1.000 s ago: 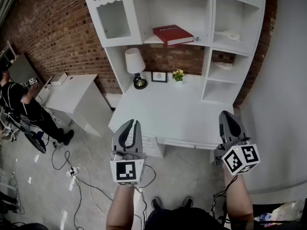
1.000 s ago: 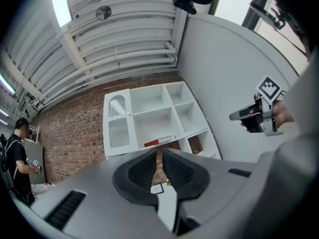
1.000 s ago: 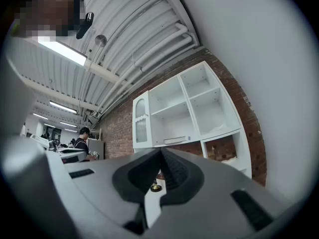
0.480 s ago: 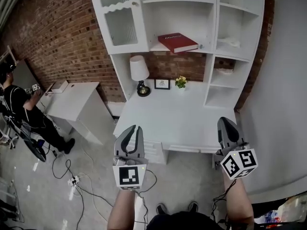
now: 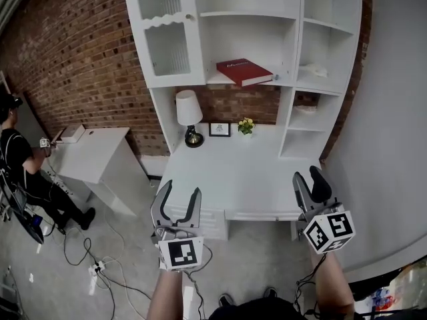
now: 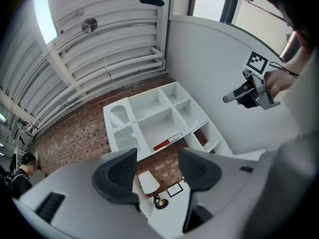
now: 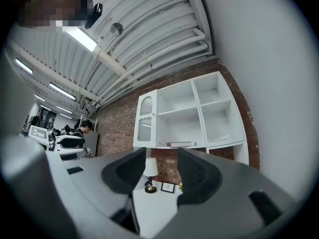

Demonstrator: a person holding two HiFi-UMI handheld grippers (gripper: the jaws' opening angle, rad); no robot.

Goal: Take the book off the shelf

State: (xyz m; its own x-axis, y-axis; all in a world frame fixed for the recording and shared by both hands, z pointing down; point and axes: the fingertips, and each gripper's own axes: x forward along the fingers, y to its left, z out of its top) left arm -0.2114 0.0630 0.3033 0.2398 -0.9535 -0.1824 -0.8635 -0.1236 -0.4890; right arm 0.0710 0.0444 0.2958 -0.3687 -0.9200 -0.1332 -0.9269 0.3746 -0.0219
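My left gripper (image 5: 181, 192) and right gripper (image 5: 308, 180) are both opening, empty. I'd step in, reach up, pinch the book (image 5: 244, 71) by its near edge.

Cannot read the faint white lettering on the red book (image 5: 244, 71), upper centre of the head view: too small. Find no other text.
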